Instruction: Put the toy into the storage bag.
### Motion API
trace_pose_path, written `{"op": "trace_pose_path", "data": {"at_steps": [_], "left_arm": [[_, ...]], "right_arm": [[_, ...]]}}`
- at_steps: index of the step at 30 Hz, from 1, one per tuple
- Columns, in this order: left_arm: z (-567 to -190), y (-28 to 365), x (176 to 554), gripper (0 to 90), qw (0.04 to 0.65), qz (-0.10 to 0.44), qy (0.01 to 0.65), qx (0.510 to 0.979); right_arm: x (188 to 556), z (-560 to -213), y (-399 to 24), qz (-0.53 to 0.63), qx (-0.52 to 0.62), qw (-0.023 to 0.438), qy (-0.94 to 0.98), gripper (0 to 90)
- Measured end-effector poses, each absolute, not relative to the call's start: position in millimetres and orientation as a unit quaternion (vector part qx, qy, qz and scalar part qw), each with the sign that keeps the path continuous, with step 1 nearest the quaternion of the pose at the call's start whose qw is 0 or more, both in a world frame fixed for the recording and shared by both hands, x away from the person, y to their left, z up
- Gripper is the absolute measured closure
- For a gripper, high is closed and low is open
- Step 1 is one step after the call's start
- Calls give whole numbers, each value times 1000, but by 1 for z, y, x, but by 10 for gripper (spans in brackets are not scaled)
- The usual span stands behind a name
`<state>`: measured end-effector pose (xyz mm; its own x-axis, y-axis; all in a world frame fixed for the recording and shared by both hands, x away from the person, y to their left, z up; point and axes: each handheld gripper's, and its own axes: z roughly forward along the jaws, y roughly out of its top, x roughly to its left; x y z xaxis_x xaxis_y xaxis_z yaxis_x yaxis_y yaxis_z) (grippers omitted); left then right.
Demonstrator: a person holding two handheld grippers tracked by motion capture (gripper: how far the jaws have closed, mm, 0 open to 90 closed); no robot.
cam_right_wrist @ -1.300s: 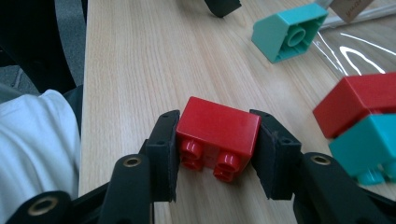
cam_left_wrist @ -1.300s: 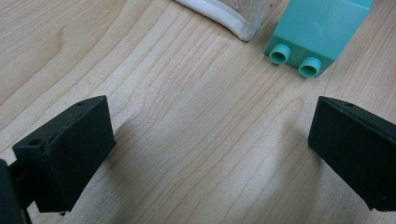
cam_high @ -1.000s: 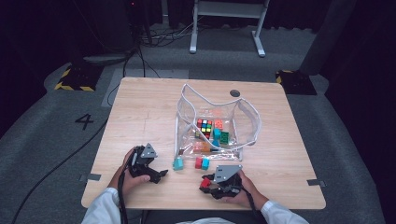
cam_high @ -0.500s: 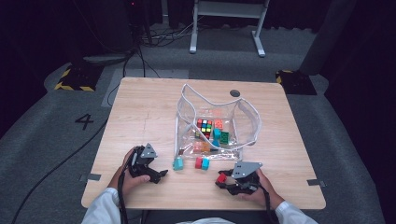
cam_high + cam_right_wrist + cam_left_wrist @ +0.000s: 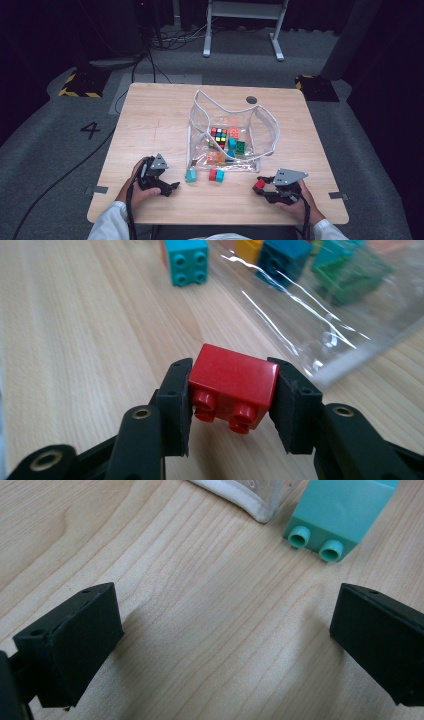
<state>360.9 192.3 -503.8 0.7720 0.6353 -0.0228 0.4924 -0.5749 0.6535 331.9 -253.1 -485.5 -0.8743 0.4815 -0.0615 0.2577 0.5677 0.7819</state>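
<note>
Red brick (image 5: 233,385), clamped between the two jaws of the right gripper (image 5: 233,407), studs facing the camera in the right gripper view. In the high view the brick (image 5: 259,186) sits at the tip of the right gripper (image 5: 262,187), near the front right of the table (image 5: 150,120), apart from the clear plastic bag (image 5: 265,130) that lies at the table's middle. The left gripper (image 5: 220,630) rests on the wood with its jaws spread wide and nothing between them; a teal brick (image 5: 340,515) lies just beyond it, beside the bag's white-edged corner.

Judged from the layout, the step in hand is carrying the red brick to or from the bag. To do it well, the grip should stay square on the brick's flat sides, as it is now, so the piece does not twist out. If the brick is bound for the bag, the mouth must be held open first, since the soft film sags; the free left gripper seems placed to help with that.

Contents of the bag: a colour-puzzle cube (image 5: 218,135), an orange brick (image 5: 234,133), a green brick (image 5: 241,146), a blue brick (image 5: 232,143) and further pale orange pieces near its front edge. Outside it, on the near side, lie the teal brick (image 5: 190,175) and a red-and-blue pair (image 5: 216,174).
</note>
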Motion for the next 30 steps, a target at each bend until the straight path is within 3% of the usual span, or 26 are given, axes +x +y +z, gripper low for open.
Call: {"op": "trace_pose_path", "data": {"at_steps": [18,30], "left_arm": [[-504,192,361,4,332,107,320,881],[-504,192,361,2,331,103,322,881]], "right_arm": [[348,-471,-302,422,273,168,848,556],[378,-438,-319,434,305,178,828,555]]}}
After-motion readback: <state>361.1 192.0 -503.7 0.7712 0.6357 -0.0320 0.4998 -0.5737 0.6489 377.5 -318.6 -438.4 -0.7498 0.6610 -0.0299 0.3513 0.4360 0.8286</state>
